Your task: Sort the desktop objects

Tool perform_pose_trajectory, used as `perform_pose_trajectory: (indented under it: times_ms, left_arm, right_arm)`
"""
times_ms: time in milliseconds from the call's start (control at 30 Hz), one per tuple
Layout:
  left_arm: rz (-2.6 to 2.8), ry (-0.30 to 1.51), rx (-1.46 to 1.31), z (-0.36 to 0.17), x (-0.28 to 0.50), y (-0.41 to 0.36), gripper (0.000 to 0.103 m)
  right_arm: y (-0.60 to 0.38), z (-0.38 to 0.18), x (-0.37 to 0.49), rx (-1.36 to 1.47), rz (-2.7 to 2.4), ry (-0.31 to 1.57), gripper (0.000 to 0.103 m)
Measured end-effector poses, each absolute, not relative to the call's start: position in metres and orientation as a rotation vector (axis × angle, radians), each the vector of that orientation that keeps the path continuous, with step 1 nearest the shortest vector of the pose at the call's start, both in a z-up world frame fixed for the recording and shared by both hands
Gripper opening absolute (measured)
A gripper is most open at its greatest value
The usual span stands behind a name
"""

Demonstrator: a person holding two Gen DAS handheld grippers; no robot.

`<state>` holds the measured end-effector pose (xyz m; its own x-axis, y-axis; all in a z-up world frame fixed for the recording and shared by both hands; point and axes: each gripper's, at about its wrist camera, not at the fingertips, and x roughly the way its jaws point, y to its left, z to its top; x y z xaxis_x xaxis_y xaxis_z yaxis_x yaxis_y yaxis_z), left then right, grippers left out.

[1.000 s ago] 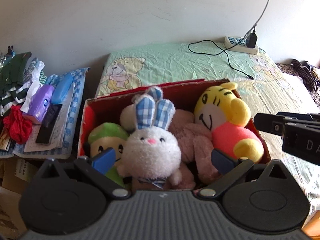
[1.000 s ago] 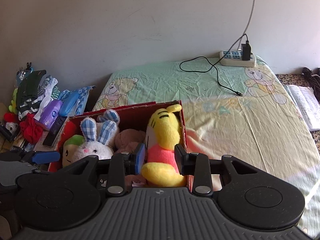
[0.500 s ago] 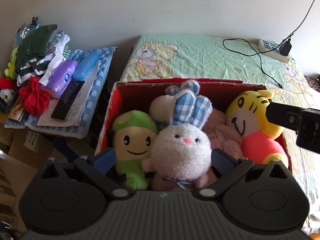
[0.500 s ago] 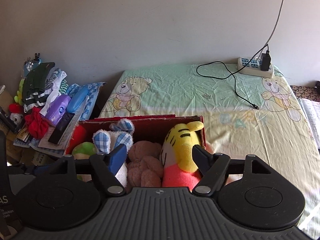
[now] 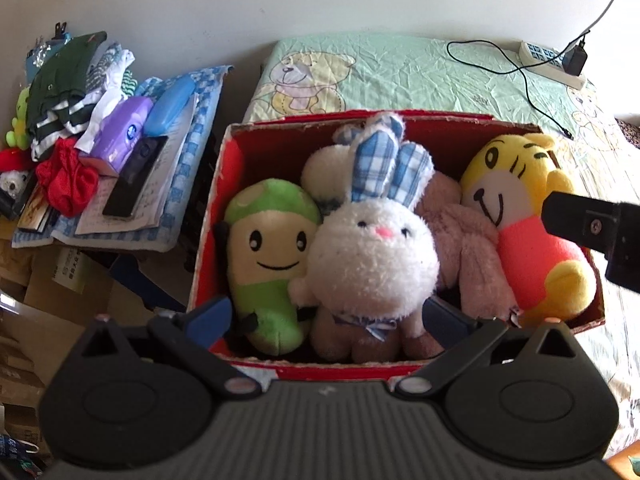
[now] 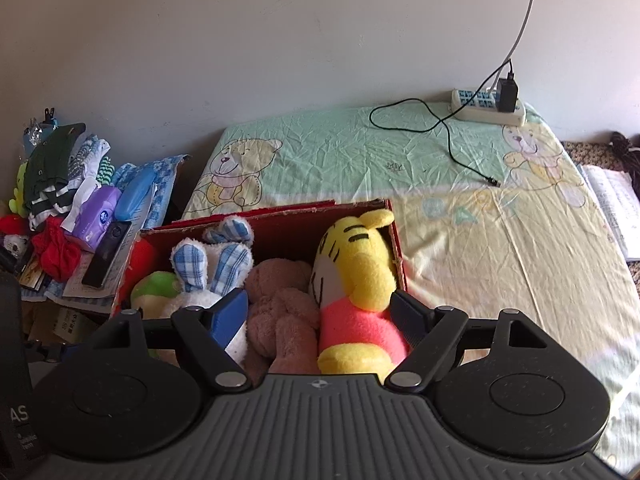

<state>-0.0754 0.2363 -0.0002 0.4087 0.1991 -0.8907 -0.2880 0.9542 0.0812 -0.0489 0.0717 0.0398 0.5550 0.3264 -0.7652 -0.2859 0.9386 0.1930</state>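
my left claw [image 5: 326, 316] hangs spread over the white bunny [image 5: 372, 256] in the red box [image 5: 216, 200]; my right claw [image 6: 318, 314], clenched a second ago, now gapes around the yellow tiger [image 6: 356, 280].

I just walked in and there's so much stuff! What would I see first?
First, the red box stuffed with soft toys: a white bunny in the middle, a green smiley toy on its left, and a yellow tiger on its right. Both claws, left and right, hang open over them. Beyond lies a teddy-bear sheet.
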Motion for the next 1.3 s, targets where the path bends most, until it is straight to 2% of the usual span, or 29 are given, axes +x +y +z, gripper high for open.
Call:
perform_pose_trajectory:
  times_ms: [200, 733, 1300]
  left_arm:
    - [0.272, 1.173, -0.116, -0.009, -0.085, 0.239, 0.102]
    - [0.202, 1.173, -0.081, -0.011, -0.099, 0.226, 0.102]
    - [0.245, 1.158, -0.069, 0.002, -0.097, 0.224, 0.102]
  right_arm:
    - [0.073, 0.031, -0.058, 0.049, 0.346, 0.946, 0.08]
    - [0.061, 0.022, -0.077, 0.054, 0.281, 0.971, 0.08]
    - [0.063, 0.028, -0.079, -0.051, 0.28, 0.913, 0.08]
